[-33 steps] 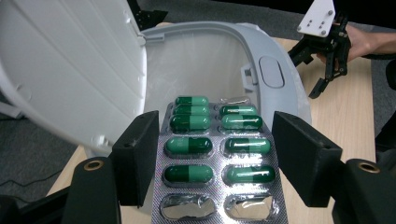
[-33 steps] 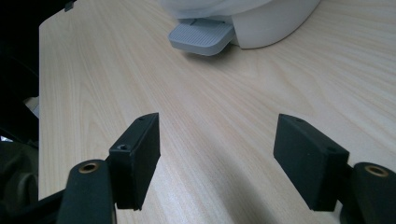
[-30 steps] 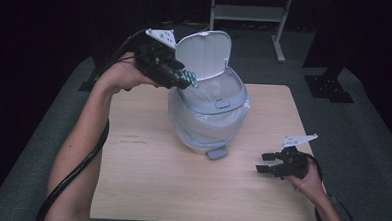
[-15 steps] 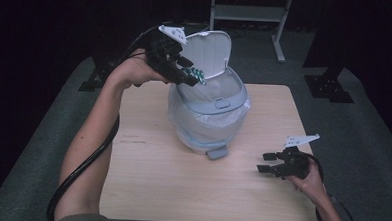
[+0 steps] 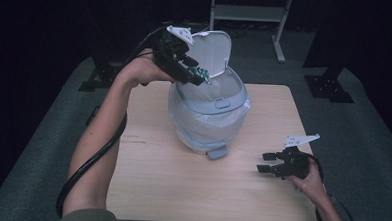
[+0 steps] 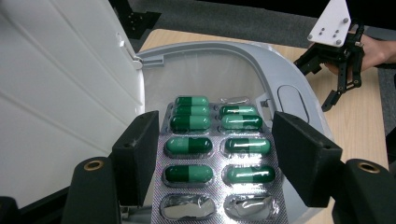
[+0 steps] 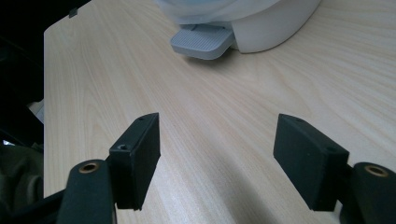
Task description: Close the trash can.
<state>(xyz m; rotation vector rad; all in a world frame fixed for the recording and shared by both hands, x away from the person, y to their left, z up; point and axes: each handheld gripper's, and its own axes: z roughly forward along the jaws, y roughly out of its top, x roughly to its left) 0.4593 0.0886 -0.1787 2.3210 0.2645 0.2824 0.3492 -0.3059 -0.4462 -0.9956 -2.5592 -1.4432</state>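
1. Nearest, right tongs point(image 5: 267, 162): resting low at the near right of the desk point(image 5: 150, 188), jaws set wide apart, nothing between them. The right gripper view looks across bare wood grain to the bin's grey foot pedal point(image 7: 201, 42).

2. Next, pedal bin point(image 5: 206, 126): white, clear liner inside, standing mid-desk. Lid point(image 5: 211, 51) raised upright at the back, mouth exposed.

3. Then, left tongs point(image 5: 199, 73): held high over the far left rim of the bin, tilted down toward the opening. Jaws appear part-closed on the side edges of a blister pack point(image 6: 215, 158); a sliver of gap shows on the right side, so contact there is uncertain.

4. Blister pack: silver foil, green capsules in two columns, the two nearest pockets already burst and flat. It hangs directly above the lined opening.

5. Step in hand, as judged: discarding the pack into the bin. Next move calls for widening the left jaws so the pack falls clear of the rim and lid.

6. View differences: the left gripper view gives capsule count, spent pockets and grip; the high view point(image 5: 203, 74) gives only a green speck, but places both hands and the bin on the desk.
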